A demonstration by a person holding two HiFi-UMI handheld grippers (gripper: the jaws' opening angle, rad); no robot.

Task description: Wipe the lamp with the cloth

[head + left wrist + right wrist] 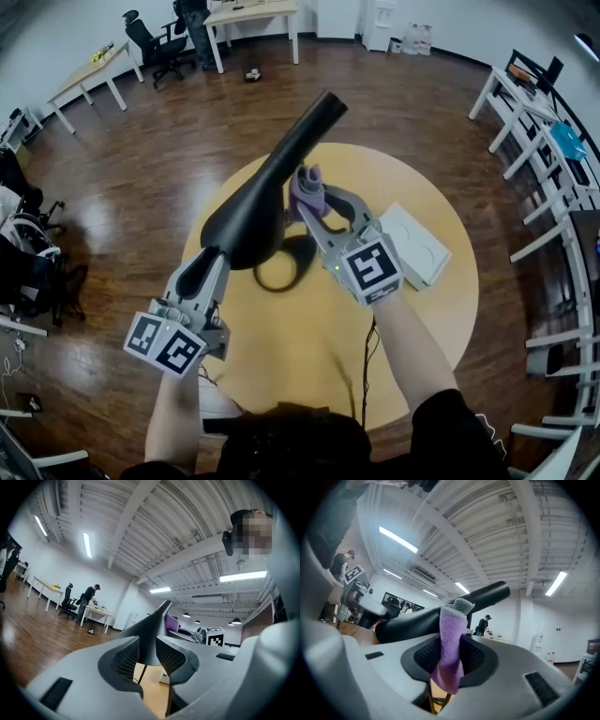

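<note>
We hold the lamp (pixel 258 202) lifted above the round counter (pixel 422 319), with the left hand-held gripper (pixel 202 270) clamped on its narrow near end. The right hand-held gripper (pixel 314 202) is closed on the purple cloth (pixel 307 186), which stands just beside the lamp's right flank. We judge the wiping is about to start: next, press the cloth on and stroke along the shade. A white box (pixel 412 246) and a black loop (pixel 302 248) lie below, out of the way.

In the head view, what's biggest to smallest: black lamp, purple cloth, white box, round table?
1. round table
2. black lamp, held nearer the camera, so it looks extra big
3. white box
4. purple cloth
</note>
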